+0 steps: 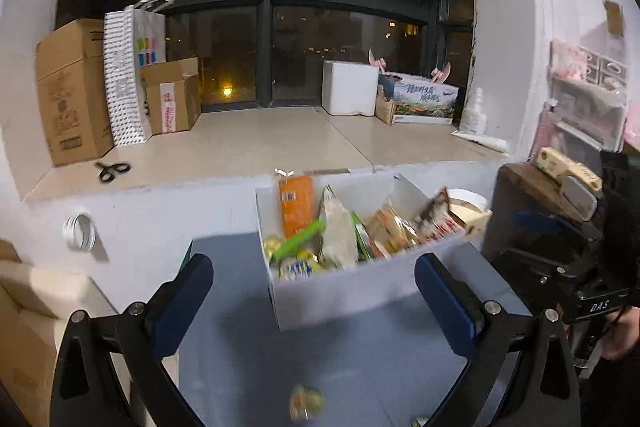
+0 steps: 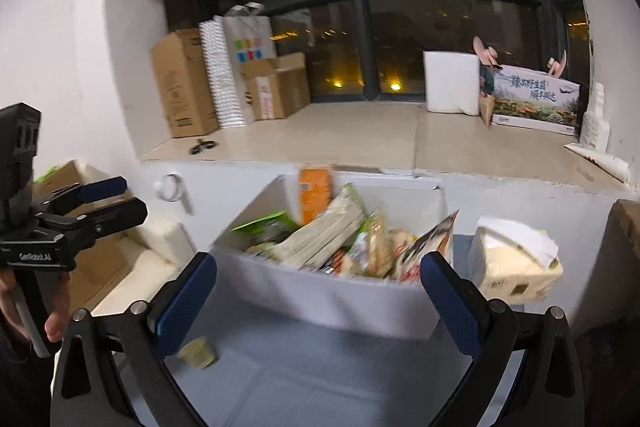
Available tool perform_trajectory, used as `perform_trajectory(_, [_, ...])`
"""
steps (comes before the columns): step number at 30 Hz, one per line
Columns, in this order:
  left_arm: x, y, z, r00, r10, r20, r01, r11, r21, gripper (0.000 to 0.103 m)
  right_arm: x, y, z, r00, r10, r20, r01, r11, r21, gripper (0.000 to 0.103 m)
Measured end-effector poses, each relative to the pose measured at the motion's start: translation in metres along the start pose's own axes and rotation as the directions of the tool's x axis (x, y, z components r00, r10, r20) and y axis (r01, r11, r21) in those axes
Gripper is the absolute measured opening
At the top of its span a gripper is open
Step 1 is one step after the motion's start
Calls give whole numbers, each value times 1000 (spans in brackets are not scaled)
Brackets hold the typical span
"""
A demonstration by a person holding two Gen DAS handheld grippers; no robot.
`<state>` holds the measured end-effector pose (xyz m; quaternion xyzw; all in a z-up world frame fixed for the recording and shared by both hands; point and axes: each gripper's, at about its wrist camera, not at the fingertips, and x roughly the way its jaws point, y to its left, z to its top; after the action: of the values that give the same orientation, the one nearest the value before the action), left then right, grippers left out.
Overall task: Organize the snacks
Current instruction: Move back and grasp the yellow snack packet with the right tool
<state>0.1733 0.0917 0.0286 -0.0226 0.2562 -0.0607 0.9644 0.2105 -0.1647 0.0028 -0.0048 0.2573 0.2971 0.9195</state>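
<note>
Both views are motion-blurred; the packets in the white box [image 1: 352, 291] are hard to identify beyond an orange carton [image 1: 296, 205]. A small wrapped snack [image 1: 306, 402] lies on the grey table [image 1: 360, 367] before the box, cut off and unclear, possibly a candy. Left gripper [image 1: 314, 299] and right gripper [image 2: 318, 301] stand wide apart, empty. Tissue pack [image 2: 516, 265] sits right of the box; scissors [image 1: 112, 171] lie on the ledge [image 1: 280, 135] behind.
</note>
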Motion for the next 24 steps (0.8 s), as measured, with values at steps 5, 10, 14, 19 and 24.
perform_trajectory(5, [-40, 3, -61, 999, -13, -38, 11, 999, -50, 103, -27, 19, -49, 998, 33, -58, -35, 999, -34, 103])
perform_trajectory(10, [-65, -4, -114, 996, 34, -78, -40, 997, -73, 103, -47, 36, -107, 994, 65, -90, -66, 998, -14, 103])
perform_trajectory(14, [-80, -16, -143, 994, 45, -102, -53, 996, -75, 103, -51, 46, -148, 992, 34, -119, -37, 999, -21, 103])
perform_trajectory(19, [-81, -22, -161, 989, 44, -142, -56, 996, -75, 103, -43, 55, -178, 984, 36, -173, -41, 999, -28, 103])
perform_trajectory(24, [-82, -20, -166, 988, 40, -146, -55, 994, -96, 103, -18, 63, -185, 960, 75, -271, -92, 994, -51, 103])
